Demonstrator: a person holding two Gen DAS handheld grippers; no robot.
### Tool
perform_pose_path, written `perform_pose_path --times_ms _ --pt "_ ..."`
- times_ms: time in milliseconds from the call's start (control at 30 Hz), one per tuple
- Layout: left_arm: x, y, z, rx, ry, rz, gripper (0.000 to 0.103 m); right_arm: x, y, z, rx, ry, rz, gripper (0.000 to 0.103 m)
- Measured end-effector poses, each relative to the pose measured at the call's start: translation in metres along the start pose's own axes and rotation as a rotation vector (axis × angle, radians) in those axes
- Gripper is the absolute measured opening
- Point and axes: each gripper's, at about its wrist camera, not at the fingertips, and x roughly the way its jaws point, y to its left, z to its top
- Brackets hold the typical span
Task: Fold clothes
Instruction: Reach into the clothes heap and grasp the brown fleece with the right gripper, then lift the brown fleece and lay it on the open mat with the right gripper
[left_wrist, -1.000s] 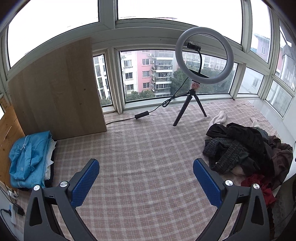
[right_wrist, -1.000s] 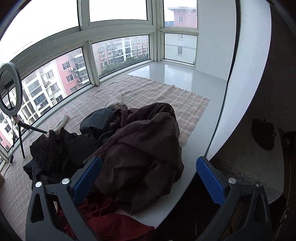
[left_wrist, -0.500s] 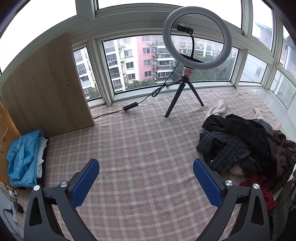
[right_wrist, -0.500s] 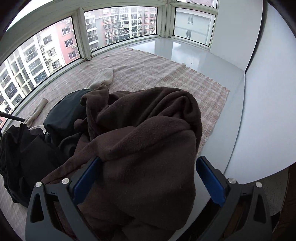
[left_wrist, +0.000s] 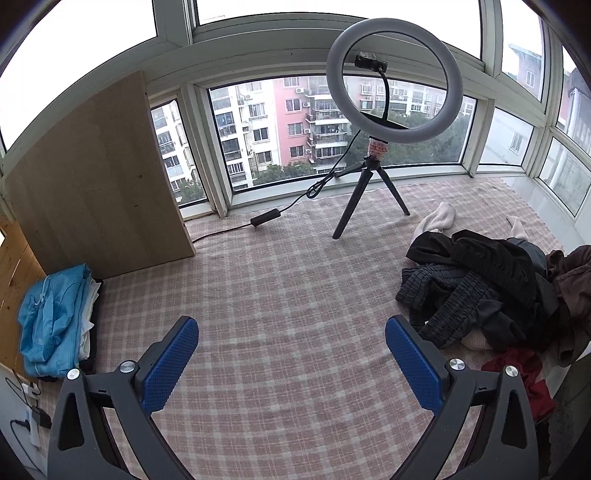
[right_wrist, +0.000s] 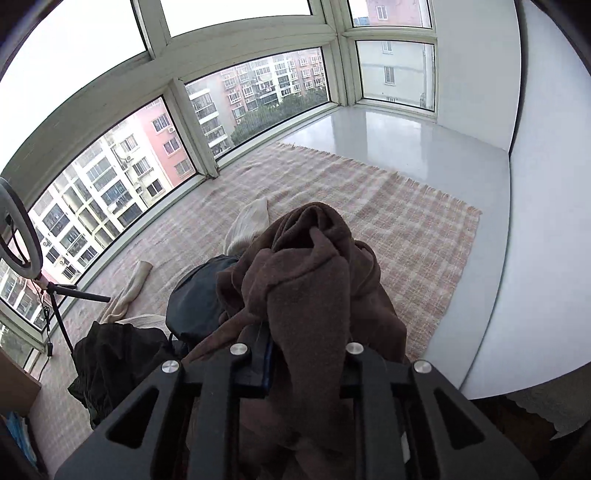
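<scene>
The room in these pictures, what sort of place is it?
Probably a flat's glazed bay-window alcove, used for filming. Apartment blocks show through the wraparound windows, a checked blanket covers the platform, and a ring light on a tripod stands beside the clothes pile.

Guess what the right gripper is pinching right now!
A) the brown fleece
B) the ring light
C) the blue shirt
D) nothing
A: the right gripper has its fingers closed together on a bunched fold of the brown fleece, which rises up in front of it.
</scene>
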Motion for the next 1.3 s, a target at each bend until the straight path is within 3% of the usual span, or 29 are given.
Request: perform_pose_path --times_ms 200,300,467,533,633,700,767,800,867,967,1000,1167,1300 --pt "-0.021 0.029 -0.007 -0.022 -0.055 0.003 0.102 -0.126 0.090 0.052 -0.181 -0.249 0.132 0.018" --pt "-0.035 0.058 -0.014 -0.056 -0.087 0.005 0.102 -0.181 0.151 0.042 -0.295 -0.294 0.247 0.018" --pt "-0.065 0.121 -0.029 -0.119 -0.138 0.049 0.102 -0.244 0.258 -0.007 -0.453 -0.301 0.481 0.018" --pt "-0.078 0.153 -0.038 -0.154 -0.153 0.079 0.102 -0.260 0.305 -0.035 -0.503 -0.259 0.596 0.017" --pt "-0.096 0.200 -0.055 -0.199 -0.165 0.144 0.102 -0.268 0.388 -0.092 -0.633 -0.126 0.778 0.018" --pt "-0.101 0.227 -0.065 -0.208 -0.159 0.195 0.102 -0.261 0.453 -0.146 -0.803 0.028 0.878 0.025" --pt "-0.100 0.247 -0.075 -0.205 -0.139 0.233 0.102 -0.242 0.510 -0.206 -0.957 0.194 0.920 0.034" --pt "-0.098 0.254 -0.080 -0.202 -0.128 0.248 0.102 -0.228 0.524 -0.231 -1.014 0.252 0.895 0.035" --pt "-0.081 0.261 -0.087 -0.185 -0.080 0.224 0.102 -0.194 0.506 -0.239 -0.995 0.280 0.805 0.035" --pt "-0.046 0.260 -0.096 -0.152 -0.002 0.171 0.102 -0.144 0.480 -0.253 -0.964 0.320 0.671 0.045" --pt "-0.032 0.254 -0.099 -0.135 0.030 0.141 0.102 -0.128 0.471 -0.257 -0.953 0.333 0.626 0.049" --pt "0.044 0.206 -0.100 -0.060 0.161 -0.008 0.102 -0.044 0.427 -0.279 -0.894 0.394 0.403 0.050" --pt "0.102 0.172 -0.102 0.003 0.275 -0.032 0.101 0.015 0.395 -0.287 -0.819 0.440 0.266 0.051"
